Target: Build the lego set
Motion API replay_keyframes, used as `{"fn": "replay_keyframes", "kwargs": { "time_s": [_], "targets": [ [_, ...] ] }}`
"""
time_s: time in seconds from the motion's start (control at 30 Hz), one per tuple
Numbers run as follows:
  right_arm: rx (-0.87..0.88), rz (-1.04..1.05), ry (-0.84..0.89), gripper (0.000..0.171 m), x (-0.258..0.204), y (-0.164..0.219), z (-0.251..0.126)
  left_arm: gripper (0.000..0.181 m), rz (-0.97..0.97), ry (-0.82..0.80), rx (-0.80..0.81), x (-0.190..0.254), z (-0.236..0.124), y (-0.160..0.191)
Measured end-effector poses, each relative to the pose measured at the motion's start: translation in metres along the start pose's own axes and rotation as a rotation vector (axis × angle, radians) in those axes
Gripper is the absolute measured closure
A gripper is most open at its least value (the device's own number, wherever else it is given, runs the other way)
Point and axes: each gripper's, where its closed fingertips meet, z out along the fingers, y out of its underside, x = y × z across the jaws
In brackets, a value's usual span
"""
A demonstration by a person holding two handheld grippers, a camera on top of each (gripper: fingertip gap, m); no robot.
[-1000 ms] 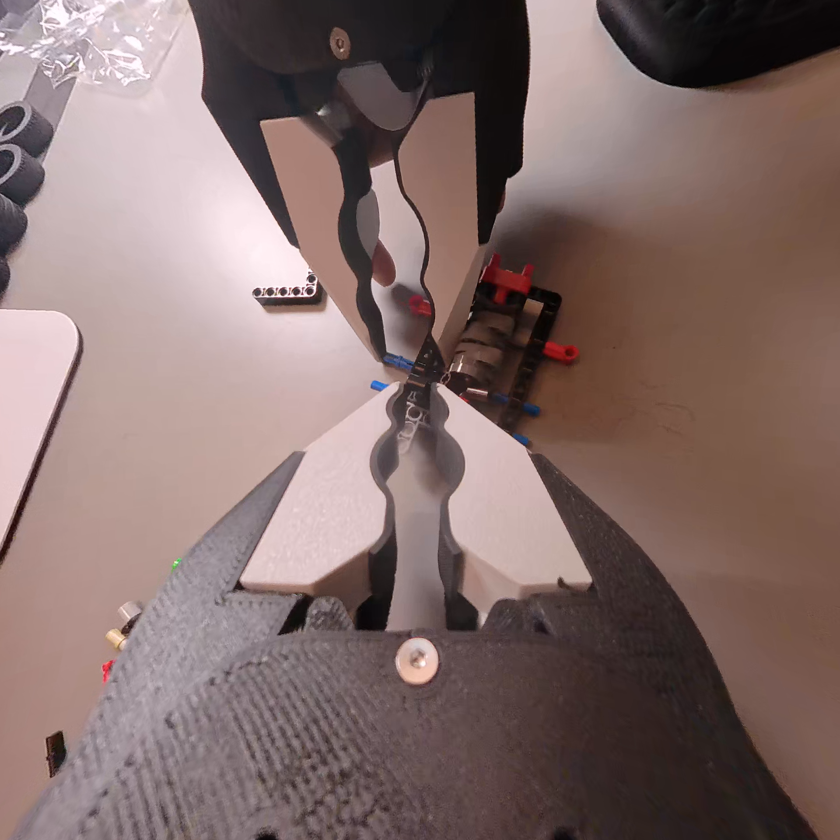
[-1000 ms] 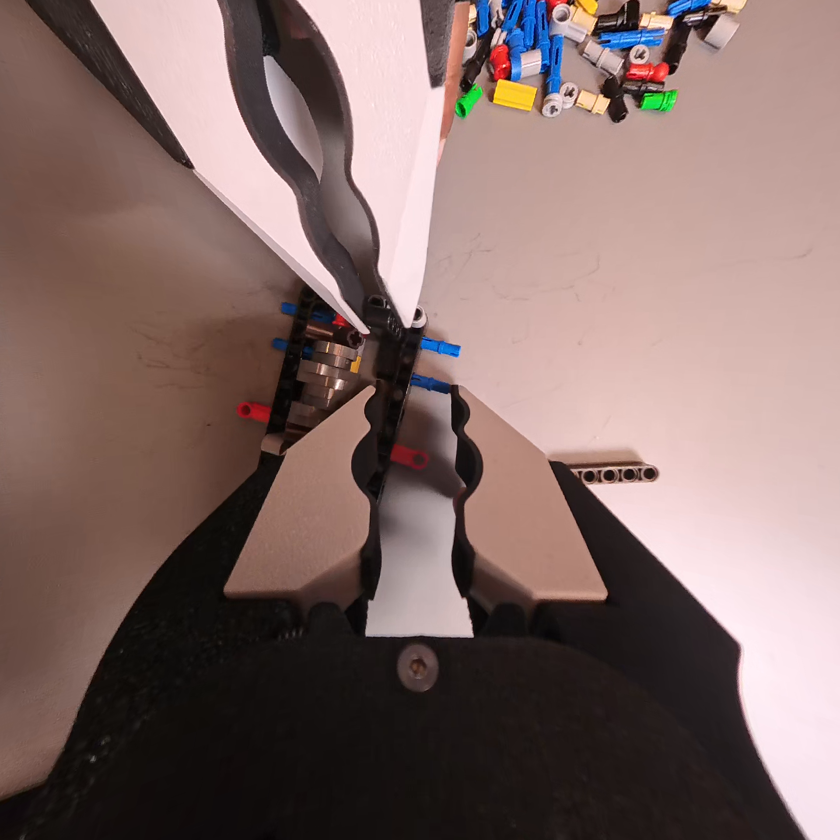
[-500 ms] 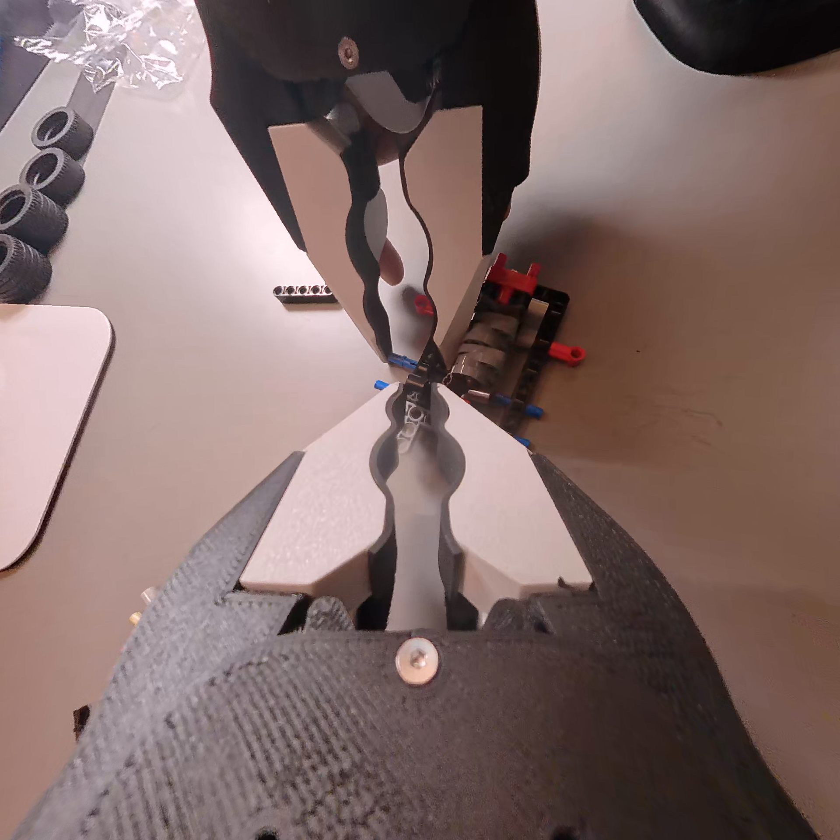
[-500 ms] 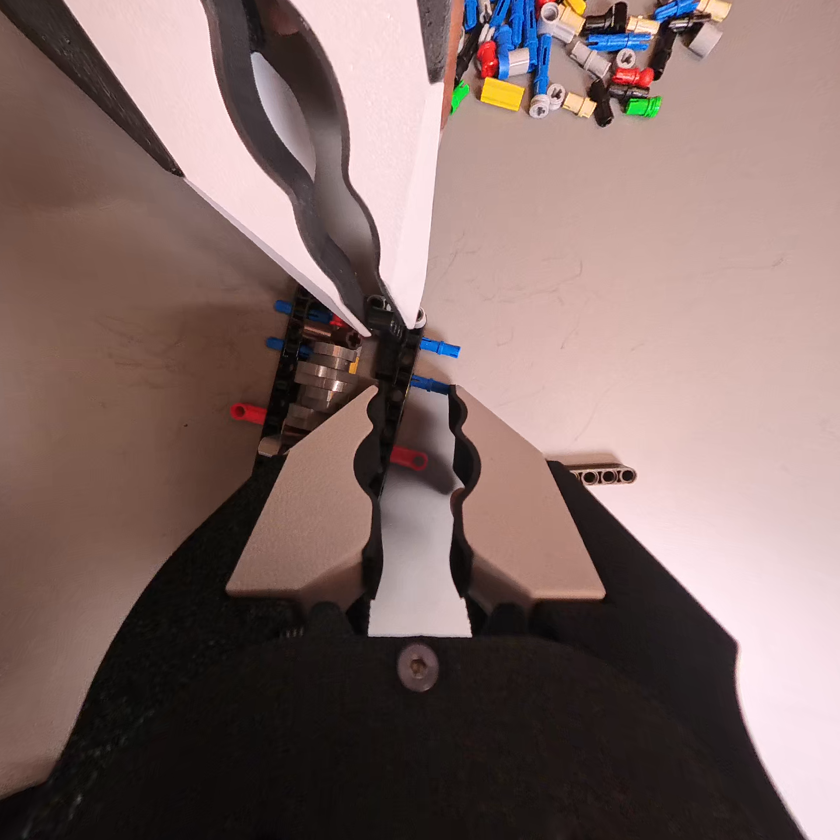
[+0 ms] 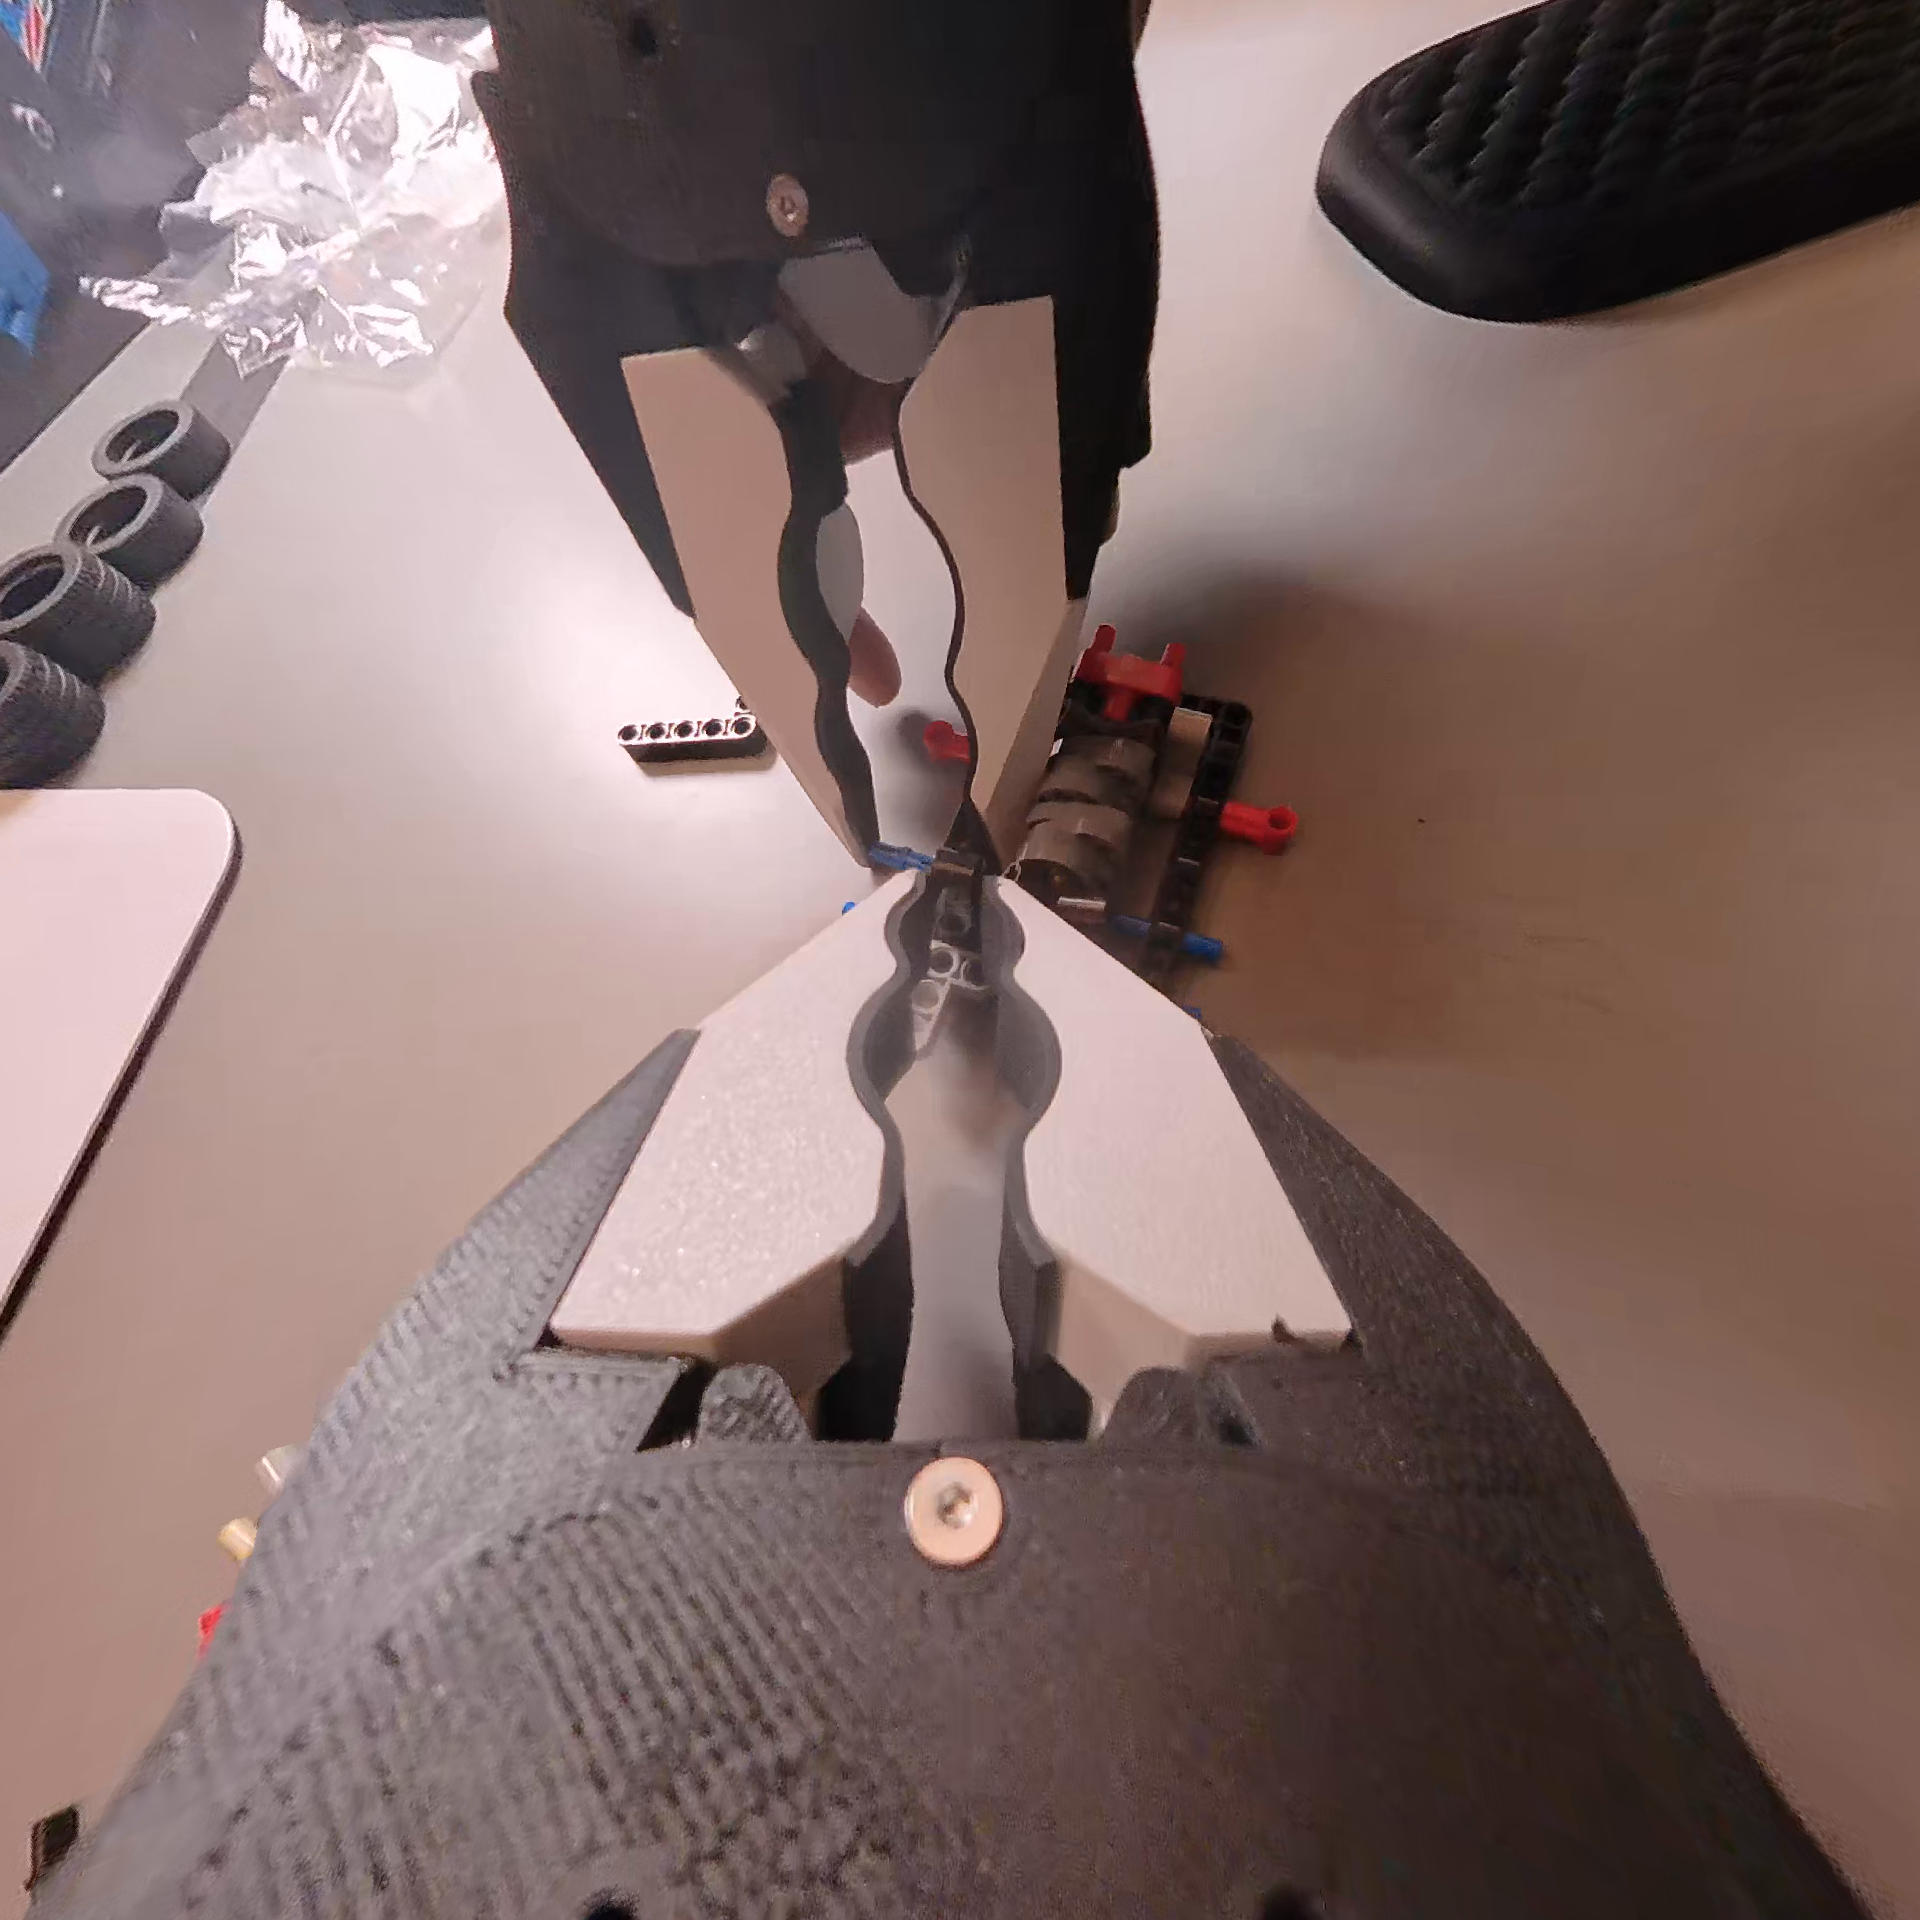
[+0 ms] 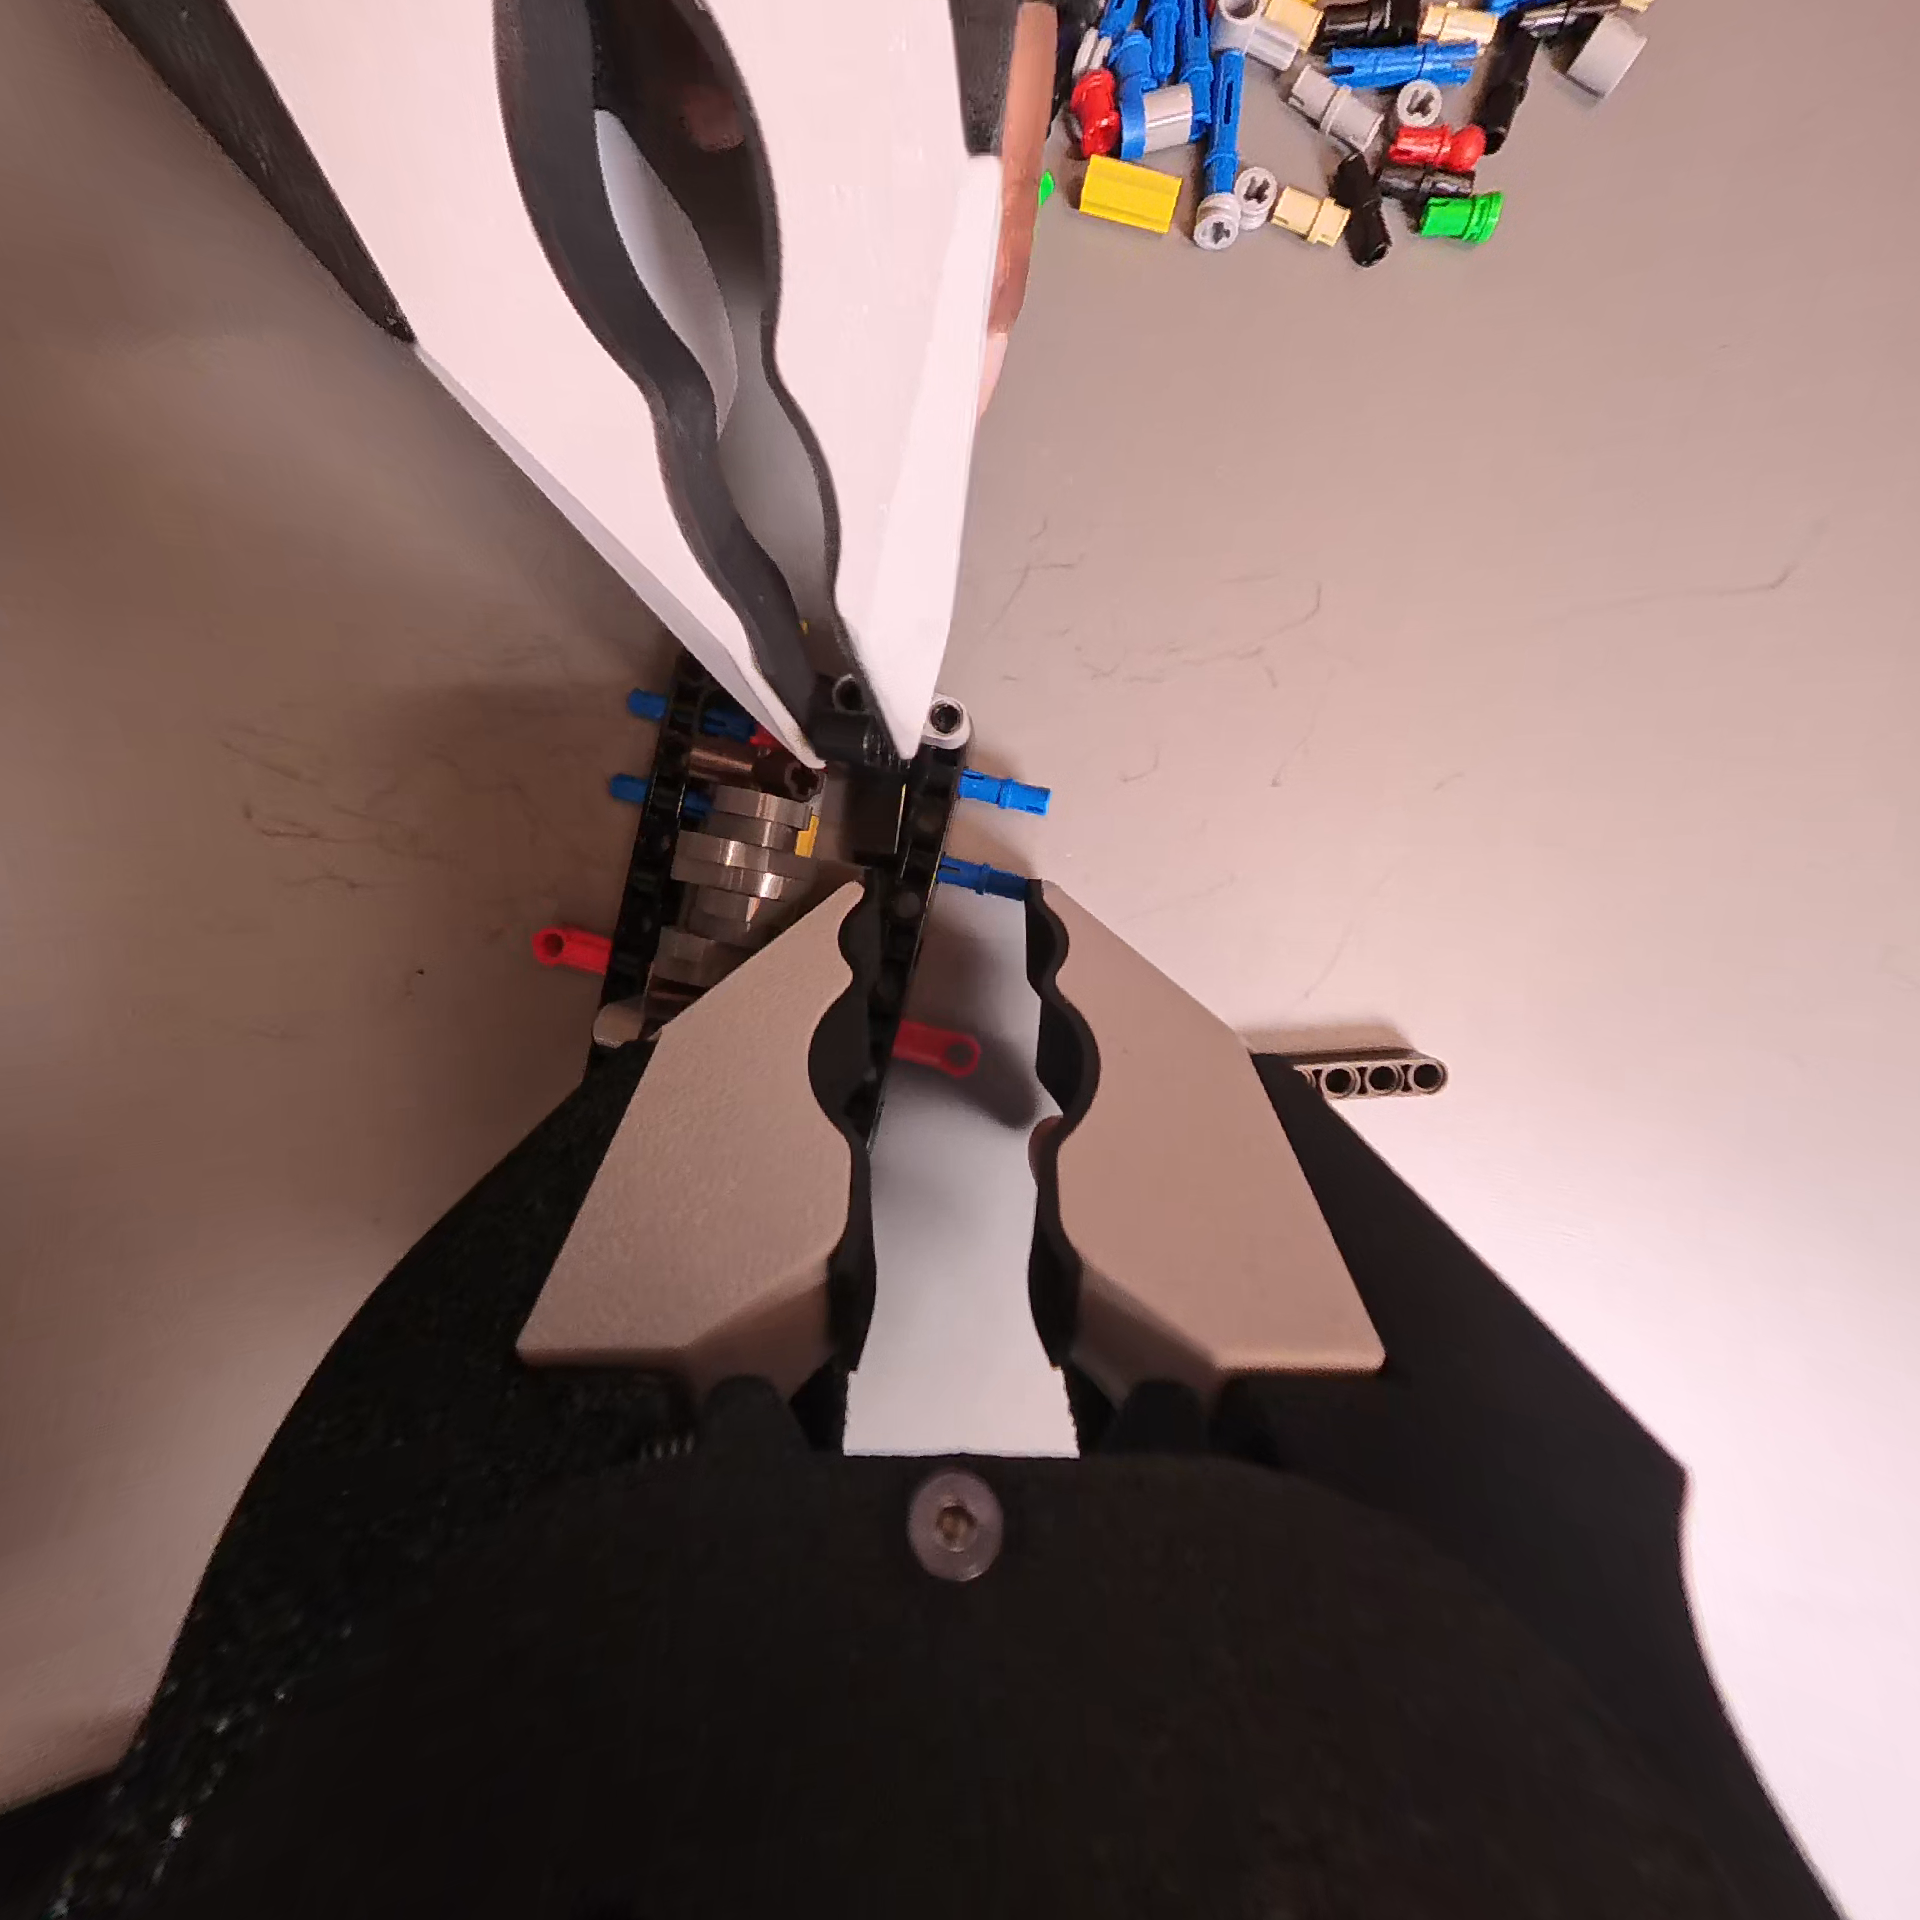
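**A:** Start nearest you. Your left gripper (image 5: 958,902) is pinched shut on the small black connector (image 6: 850,715), right at the tips; a pale grey piece shows deeper between the fingers, and I cannot tell whether it is held too. Your right gripper (image 6: 943,894) has its jaws parted, one pad against the inner face of the black side beam (image 6: 914,852), the other standing clear of its outer face, so it braces rather than clamps.

**B:** And the build itself?

**A:** The frame assembly (image 5: 1132,810) lies flat on the table (image 5: 1507,1039), at about one o'clock from your left tips. Grey gears sit between two black beams, with blue pins (image 6: 1003,795) and red pins (image 6: 935,1044) sticking out sideways.

**B:** How should you seat the piece?

**A:** My read: keep the connector square to the beam's end hole and push along the hole's axis. Let the right pad take the reaction so the frame doesn't skid. Mind the blue pin just beside your tips.

**B:** Farther out?

**A:** A loose dark beam (image 5: 694,734) at eleven o'clock, black tyres (image 5: 104,551) and crumpled plastic wrap (image 5: 312,229) beyond at ten. From the right wrist, the spare-parts pile (image 6: 1299,114) lies at one o'clock.

**B:** Any writing?

**A:** None legible anywhere.
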Motion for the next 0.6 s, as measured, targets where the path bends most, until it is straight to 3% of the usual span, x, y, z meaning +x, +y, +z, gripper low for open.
{"fn": "replay_keyframes", "kwargs": {
  "time_s": [0.03, 0.6],
  "targets": [
    [0.001, 0.003, -0.001, 0.146, 0.0003, 0.0000, 0.0000, 0.174, -0.001, 0.002, 0.007, -0.0004, 0.0000, 0.0001],
    [0.026, -0.012, 0.008, 0.147, 0.0034, -0.0022, 0.0005, 0.175, 0.048, 0.016, 0.056, -0.0023, 0.0004, -0.0038]
  ]
}}
